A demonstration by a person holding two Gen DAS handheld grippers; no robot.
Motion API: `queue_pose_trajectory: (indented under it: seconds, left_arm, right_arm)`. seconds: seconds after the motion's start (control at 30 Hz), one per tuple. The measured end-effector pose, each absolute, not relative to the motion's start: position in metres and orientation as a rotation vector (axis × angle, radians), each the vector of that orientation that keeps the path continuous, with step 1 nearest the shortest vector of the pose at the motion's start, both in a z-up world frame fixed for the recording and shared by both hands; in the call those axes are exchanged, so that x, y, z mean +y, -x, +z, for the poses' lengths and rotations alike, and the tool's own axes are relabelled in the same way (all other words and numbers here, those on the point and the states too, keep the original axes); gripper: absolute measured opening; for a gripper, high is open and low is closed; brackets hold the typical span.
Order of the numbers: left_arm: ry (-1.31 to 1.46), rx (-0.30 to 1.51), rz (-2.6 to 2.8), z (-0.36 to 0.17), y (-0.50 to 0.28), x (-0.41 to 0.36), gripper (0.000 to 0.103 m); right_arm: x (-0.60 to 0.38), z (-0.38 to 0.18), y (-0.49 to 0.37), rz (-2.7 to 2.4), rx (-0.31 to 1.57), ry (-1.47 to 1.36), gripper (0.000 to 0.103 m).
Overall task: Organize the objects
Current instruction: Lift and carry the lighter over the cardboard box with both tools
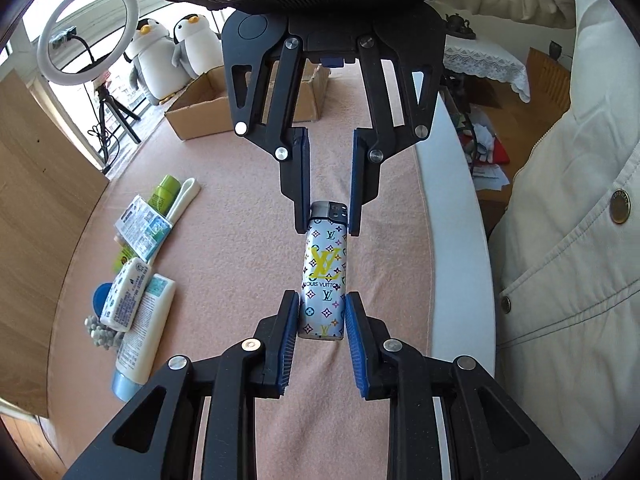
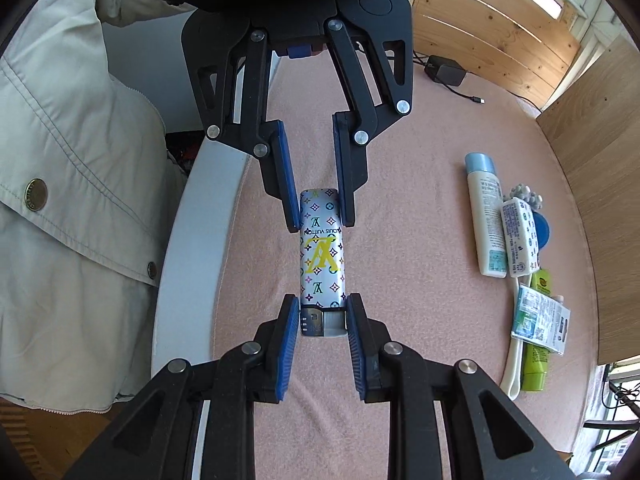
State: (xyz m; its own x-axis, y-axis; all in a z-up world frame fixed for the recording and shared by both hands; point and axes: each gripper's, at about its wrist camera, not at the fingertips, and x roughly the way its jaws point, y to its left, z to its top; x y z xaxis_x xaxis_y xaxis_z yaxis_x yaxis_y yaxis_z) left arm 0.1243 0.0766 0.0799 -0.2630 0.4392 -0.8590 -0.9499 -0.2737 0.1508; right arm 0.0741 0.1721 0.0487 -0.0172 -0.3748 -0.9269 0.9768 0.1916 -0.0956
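A silver lighter with a colourful monogram print and a yellow logo lies lengthwise over the pink cloth. My left gripper is shut on its base end, blue pads pressed against both sides. Opposite it, my right gripper is shut on the black cap end. In the right wrist view the lighter runs from my right gripper at the cap to my left gripper at the base. Whether the lighter rests on the cloth or hangs above it I cannot tell.
A row of toiletries lies to one side: a cream tube, a small white bottle, packets, a green tube. A cardboard box, a ring light, a charger and a person's cream jacket surround the table's white edge.
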Motion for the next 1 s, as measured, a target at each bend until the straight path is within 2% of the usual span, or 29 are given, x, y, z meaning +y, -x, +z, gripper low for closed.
queue_pose_trajectory:
  seconds: [0.43,0.67,1.0]
  left_arm:
    - [0.87,0.889,1.734,0.09,-0.114,0.083,0.025]
    - [0.854,0.904,1.715,0.096,-0.095,0.097,0.026]
    - [0.767,0.913,1.647,0.105,-0.047,0.17,0.026]
  right_arm:
    - [0.164,0.051,-0.061,-1.272,1.085,-0.734,0.022]
    - [0.2,0.064,-0.063,-1.307,1.092,-0.742,0.021]
    - [0.262,0.077,-0.032,-1.426,1.13,-0.82,0.021]
